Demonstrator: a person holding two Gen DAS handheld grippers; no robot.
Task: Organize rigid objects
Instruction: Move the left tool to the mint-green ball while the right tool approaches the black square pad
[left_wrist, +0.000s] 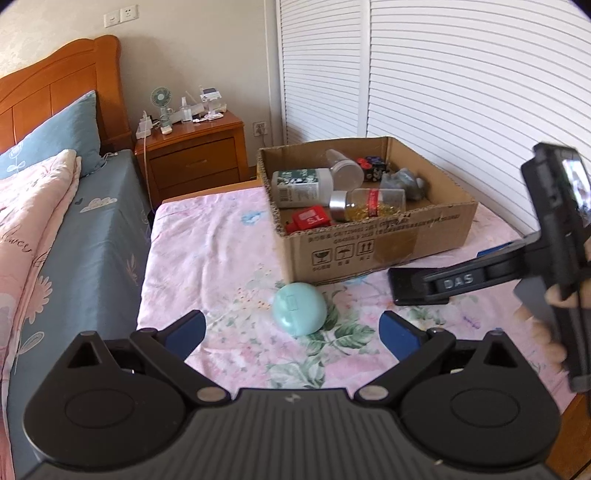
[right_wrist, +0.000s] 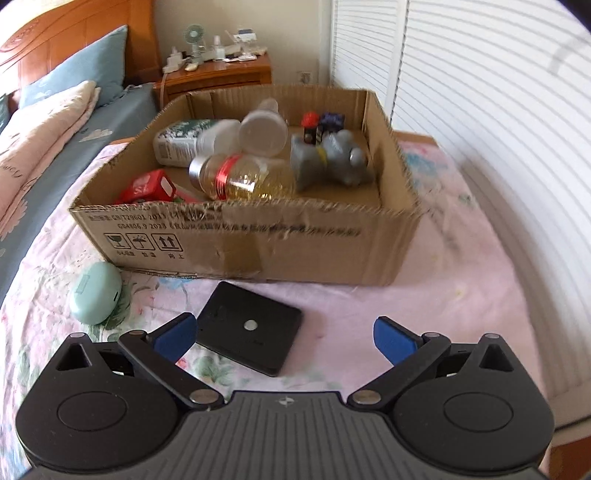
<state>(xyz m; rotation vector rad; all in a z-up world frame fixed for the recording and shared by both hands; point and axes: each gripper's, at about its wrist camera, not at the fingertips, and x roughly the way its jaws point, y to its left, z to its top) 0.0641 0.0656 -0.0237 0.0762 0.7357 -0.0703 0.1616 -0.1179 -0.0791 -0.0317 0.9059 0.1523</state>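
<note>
Both my tools released: left tool spread before the mint case on the floral sheet; right tool over the black square pad, near the cardboard box.

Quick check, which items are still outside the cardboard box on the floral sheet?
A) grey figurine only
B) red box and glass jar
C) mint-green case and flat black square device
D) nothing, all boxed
C: the mint-green case and the flat black square device lie on the sheet in front of the cardboard box; the jar, red box and figurine are already inside it.
</note>
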